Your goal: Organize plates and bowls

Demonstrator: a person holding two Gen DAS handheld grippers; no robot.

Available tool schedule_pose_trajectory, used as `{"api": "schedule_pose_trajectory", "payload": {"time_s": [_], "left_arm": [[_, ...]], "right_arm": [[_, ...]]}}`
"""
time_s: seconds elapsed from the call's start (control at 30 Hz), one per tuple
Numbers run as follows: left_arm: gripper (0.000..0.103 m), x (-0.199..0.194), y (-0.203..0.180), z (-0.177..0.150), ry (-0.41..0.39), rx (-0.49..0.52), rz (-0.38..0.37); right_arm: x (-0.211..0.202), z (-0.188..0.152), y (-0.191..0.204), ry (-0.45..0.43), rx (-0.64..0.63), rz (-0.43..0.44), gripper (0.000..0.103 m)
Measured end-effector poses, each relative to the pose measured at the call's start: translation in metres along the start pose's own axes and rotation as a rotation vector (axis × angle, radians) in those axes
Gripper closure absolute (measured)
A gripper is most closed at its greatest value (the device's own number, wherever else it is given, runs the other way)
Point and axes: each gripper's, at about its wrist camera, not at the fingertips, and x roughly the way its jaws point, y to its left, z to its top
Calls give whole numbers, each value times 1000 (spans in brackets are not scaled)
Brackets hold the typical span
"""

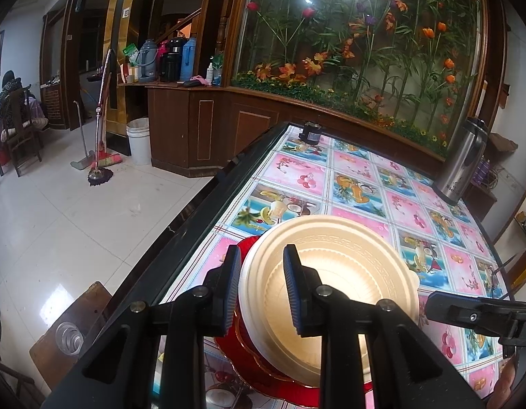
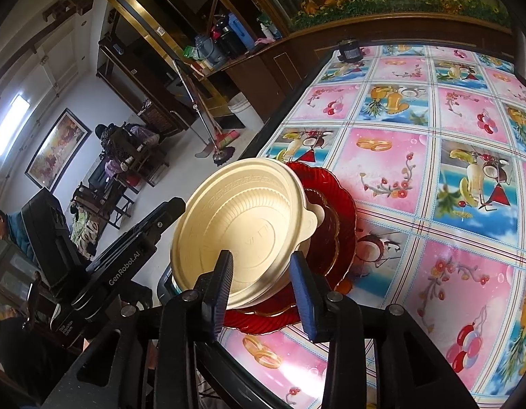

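Observation:
A cream plastic bowl (image 1: 348, 272) rests on a stack of red glass plates (image 1: 252, 354) near the table's left edge. My left gripper (image 1: 263, 255) is shut on the bowl's near-left rim, one finger outside the wall and one inside. In the right wrist view the same bowl (image 2: 242, 225) sits on the red plates (image 2: 344, 218). My right gripper (image 2: 261, 255) straddles its near rim with the jaws open, and a gap shows between the rim and the outer pad. Each gripper's black casing shows at the edge of the other's view.
The table has a pink and blue fruit-print cloth (image 1: 365, 184) with a dark edge (image 1: 195, 211) on the left. A steel thermos (image 1: 462, 160) stands at the far right and a small black device (image 1: 310, 134) at the far edge. A glass (image 1: 68, 337) sits on a stool below.

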Motion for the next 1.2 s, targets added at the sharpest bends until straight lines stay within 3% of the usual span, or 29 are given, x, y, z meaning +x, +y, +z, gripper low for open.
{"api": "schedule_pose_trajectory", "payload": {"time_s": [0.27, 0.4, 1.2], "left_arm": [[77, 0, 0, 0, 1, 1, 0], [66, 0, 0, 0, -1, 2, 2], [54, -4, -4, -7, -2, 20, 9]], "right_arm": [[-3, 0, -8, -8, 16, -2, 65], [-5, 0, -9, -10, 18, -3, 64], [-7, -11, -18, -14, 31, 3, 58]]}}
